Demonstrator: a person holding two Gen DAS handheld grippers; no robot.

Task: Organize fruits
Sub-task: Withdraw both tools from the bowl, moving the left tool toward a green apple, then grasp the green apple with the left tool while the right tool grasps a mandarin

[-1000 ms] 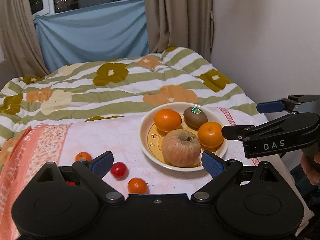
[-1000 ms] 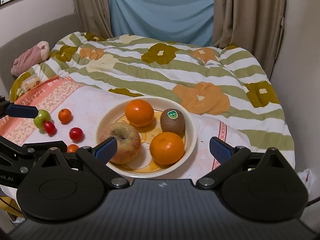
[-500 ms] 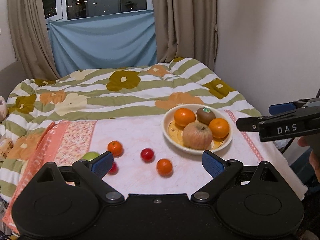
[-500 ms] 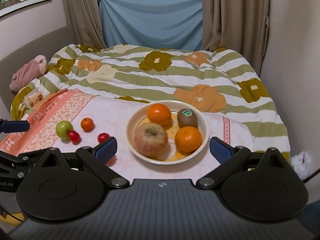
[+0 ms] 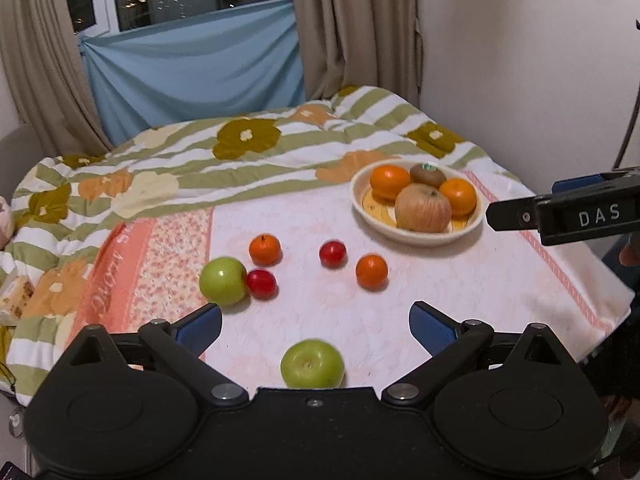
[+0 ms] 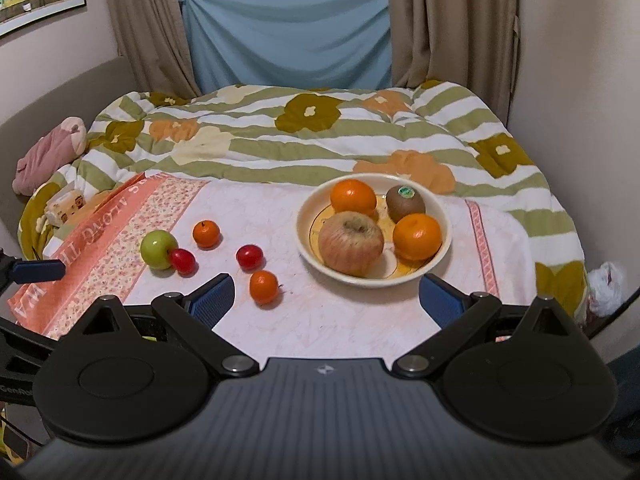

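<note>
Both grippers drawn back from the bowl (image 6: 304,240), fingers spread, nothing grasped; left gripper (image 5: 316,330) just widened; six small fruits left outside on the bed.

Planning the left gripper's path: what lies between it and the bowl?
Left wrist view: a small orange fruit and red fruit lie between the left gripper and the bowl.

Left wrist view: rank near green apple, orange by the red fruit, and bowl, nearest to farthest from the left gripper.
1. Near green apple, between the open fingers of the left gripper.
2. Small orange, centre, right of a red fruit.
3. Bowl, far right.
</note>
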